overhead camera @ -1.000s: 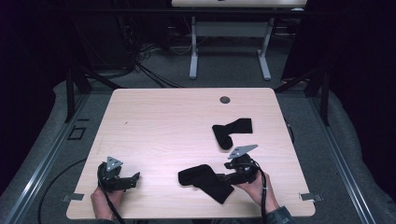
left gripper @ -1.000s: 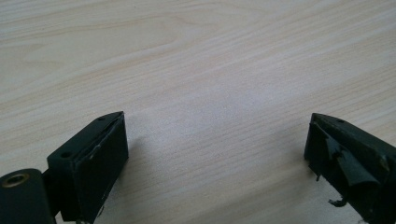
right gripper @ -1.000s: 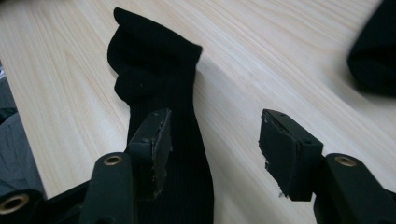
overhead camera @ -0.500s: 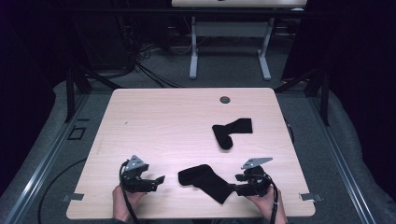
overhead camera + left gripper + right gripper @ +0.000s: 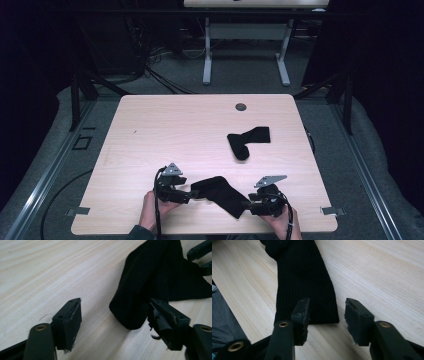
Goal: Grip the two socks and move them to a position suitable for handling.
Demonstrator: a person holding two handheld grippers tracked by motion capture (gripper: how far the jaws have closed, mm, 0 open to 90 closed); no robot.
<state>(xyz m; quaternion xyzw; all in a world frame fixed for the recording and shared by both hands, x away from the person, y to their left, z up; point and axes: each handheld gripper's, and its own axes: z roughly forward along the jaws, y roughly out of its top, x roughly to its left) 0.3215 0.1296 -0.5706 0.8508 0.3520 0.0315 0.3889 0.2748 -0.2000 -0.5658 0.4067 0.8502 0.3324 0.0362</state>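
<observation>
Black ribbed fabric is the work in hand: the near sock (image 5: 221, 193) lies flat by the table's (image 5: 165, 125) near edge, between the two grippers. The left gripper (image 5: 192, 194) has come in at its folded end and the right gripper (image 5: 248, 206) at its cuff end. Both sets of jaws have just been closing, yet neither has a hold: in the left gripper view the fold sits between parted pads, and in the right gripper view the cuff edge lies just ahead of parted pads. So the pick-up looks barely begun, with the grasp and whatever follows left to do. A second sock (image 5: 247, 140) lies apart towards the far right corner, with a small round grommet (image 5: 241, 106) at the far edge. Nothing blocks either approach.
</observation>
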